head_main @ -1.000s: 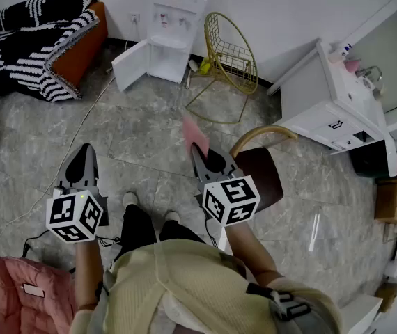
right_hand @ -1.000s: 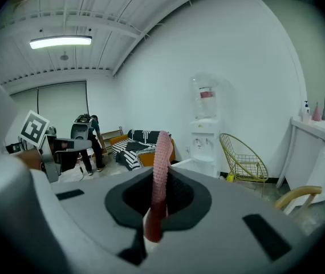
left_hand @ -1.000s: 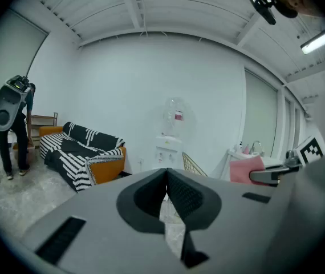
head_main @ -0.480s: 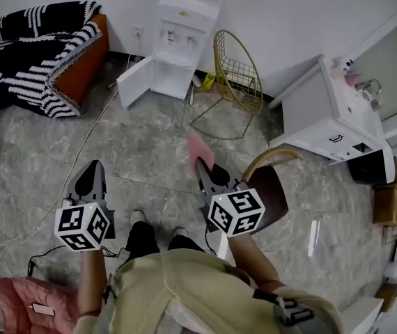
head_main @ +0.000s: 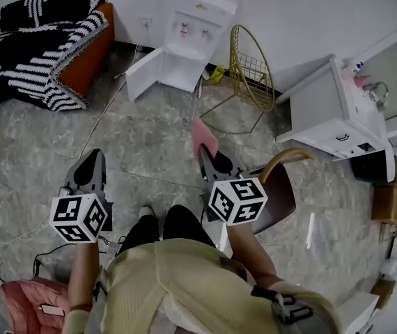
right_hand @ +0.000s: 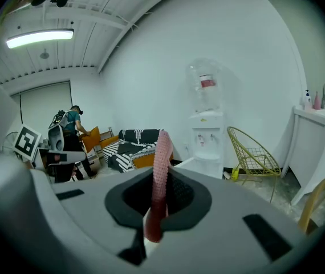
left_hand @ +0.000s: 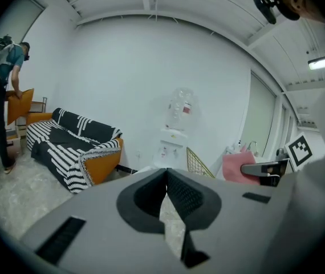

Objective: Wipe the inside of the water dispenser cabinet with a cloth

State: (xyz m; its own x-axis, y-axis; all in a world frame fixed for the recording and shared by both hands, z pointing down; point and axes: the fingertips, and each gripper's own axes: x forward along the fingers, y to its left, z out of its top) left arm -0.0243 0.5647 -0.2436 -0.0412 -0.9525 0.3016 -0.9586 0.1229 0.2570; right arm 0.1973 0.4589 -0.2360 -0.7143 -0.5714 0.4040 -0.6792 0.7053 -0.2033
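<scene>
Marble floor point(head_main: 150, 134), dispenser point(head_main: 193, 26) far ahead; right tool point(head_main: 205, 152) pinches cloth point(head_main: 202, 134), left tool point(head_main: 92, 156) closed

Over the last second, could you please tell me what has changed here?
The person has stepped a little closer to the water dispenser, which sits slightly lower in the head view. Nothing was grasped or released: the right gripper stays shut on the pink cloth, the left gripper stays shut and empty, the cabinet door stays open.
</scene>
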